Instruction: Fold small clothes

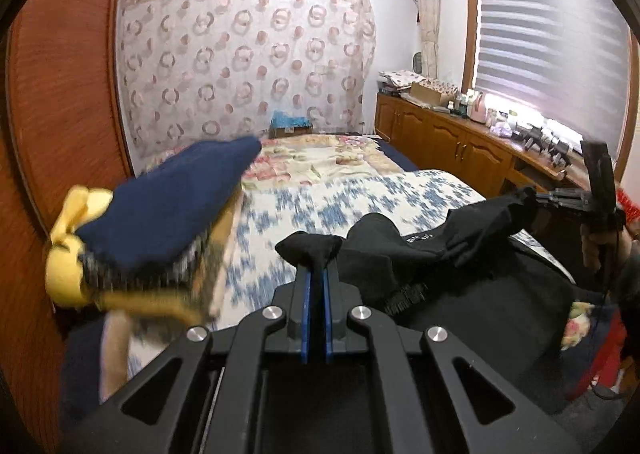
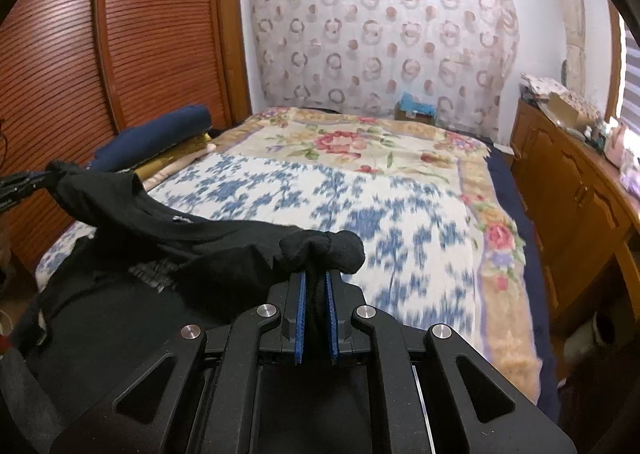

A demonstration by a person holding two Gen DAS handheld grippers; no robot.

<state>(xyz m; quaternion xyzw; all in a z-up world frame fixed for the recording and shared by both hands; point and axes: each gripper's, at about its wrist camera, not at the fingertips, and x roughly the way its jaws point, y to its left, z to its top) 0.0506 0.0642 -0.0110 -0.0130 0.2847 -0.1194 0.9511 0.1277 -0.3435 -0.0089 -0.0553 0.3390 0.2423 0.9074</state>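
Black knit fabric, a small garment (image 1: 420, 250), is stretched in the air between the two claws, above the near edge of the bed (image 2: 400, 190). The left claw (image 1: 318, 274) is pressed together on one bunched corner of the garment; a knot of cloth bulges just past its blue pads (image 1: 307, 294). The right claw (image 2: 318, 286) pinches the opposite corner in the same manner, cloth filling the narrow gap between its pads. In the left wrist view the right claw (image 1: 560, 196) shows at the far end of the span, its jaws hidden by cloth. Judgement: the two-corner hold is meant to pull one edge taut so the rest hangs and straightens before being laid flat on the bed for folding; the body of the garment sags and is creased between the holds, so it is not yet spread. A ribbed band shows on the hanging part. A small pale mark, probably a printed label, sits on the fabric near the span's middle; it is too small and blurred to read. No other writing is legible. A navy item (image 1: 172, 214) lies over yellow cloth (image 1: 68, 254) at the left edge of the bed, well apart from the garment, likely a set-aside pile. The blue-patterned cover beneath offers open room for laying down.
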